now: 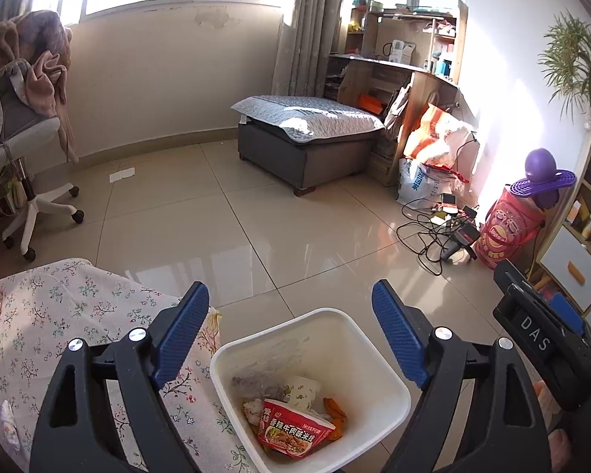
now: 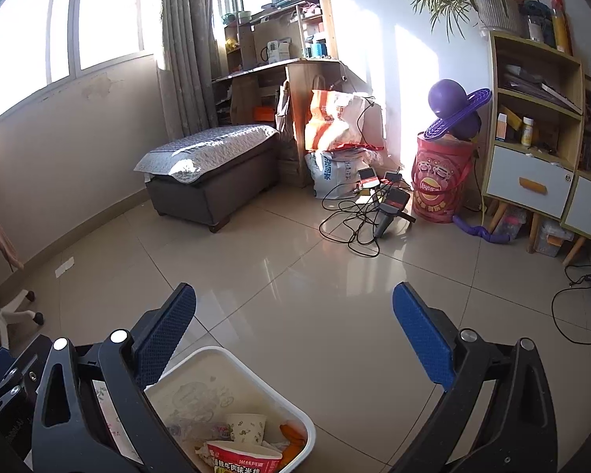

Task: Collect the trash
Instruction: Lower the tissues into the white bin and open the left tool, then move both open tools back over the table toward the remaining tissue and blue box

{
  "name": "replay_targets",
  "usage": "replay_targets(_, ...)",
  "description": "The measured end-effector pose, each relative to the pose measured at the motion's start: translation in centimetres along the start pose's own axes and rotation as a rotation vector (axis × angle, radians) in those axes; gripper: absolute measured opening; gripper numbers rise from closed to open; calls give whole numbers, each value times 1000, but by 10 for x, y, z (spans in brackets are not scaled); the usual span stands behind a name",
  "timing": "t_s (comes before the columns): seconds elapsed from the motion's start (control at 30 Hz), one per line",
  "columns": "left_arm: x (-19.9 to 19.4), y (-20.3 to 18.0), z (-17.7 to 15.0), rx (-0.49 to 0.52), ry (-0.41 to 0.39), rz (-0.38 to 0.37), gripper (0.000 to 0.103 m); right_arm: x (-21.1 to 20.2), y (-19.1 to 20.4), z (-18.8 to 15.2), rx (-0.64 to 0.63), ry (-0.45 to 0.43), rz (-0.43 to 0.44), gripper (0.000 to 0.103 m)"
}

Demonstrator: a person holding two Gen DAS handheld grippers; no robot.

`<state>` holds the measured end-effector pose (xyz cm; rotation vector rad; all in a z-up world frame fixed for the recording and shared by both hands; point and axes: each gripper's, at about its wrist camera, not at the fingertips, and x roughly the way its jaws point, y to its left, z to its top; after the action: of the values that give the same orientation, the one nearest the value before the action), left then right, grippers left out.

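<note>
A white square trash bin (image 1: pixel 374 425) stands on the tiled floor beside a table with a floral cloth (image 1: pixel 59 323). Inside lie a red noodle packet (image 1: pixel 293 431), a paper cup (image 1: pixel 301 388), orange peel and clear plastic. My left gripper (image 1: pixel 291 307) is open and empty, held above the bin. My right gripper (image 2: pixel 295 303) is open and empty, above the bin's (image 2: pixel 291 414) right side. The same red packet (image 2: pixel 244 459) and paper cup (image 2: pixel 246 427) show in the right wrist view. The right gripper's body (image 1: pixel 539 335) shows at the right of the left wrist view.
A grey ottoman (image 1: pixel 307 138) stands by the far wall. Tangled cables and chargers (image 1: pixel 441 228) lie by a red chip barrel (image 1: pixel 504 232). An office chair (image 1: pixel 23 146) is at left. A shelf cabinet (image 2: pixel 532 130) stands at right. A paper scrap (image 1: pixel 121 174) lies on the floor.
</note>
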<state>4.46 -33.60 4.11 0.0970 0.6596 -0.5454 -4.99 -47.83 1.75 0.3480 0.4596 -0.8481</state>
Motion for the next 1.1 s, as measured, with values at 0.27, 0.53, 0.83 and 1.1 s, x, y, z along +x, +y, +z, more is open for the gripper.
replay_targets(0.27,-2,33,-12,-33,23,123,92,-5,29,-11,-84,21,48,96)
replay_targets(0.53,-7,88,-41,-95,85,237,93,-17,80,-31,-222,40,134,96)
replay_targets(0.83,-29,173,-75,-201,140,372,93,-34,150,-61,-359,109,269,96)
replay_targets(1.1,-49,240,-104,-265,200,476,93,-64,216,-103,-521,137,388,96)
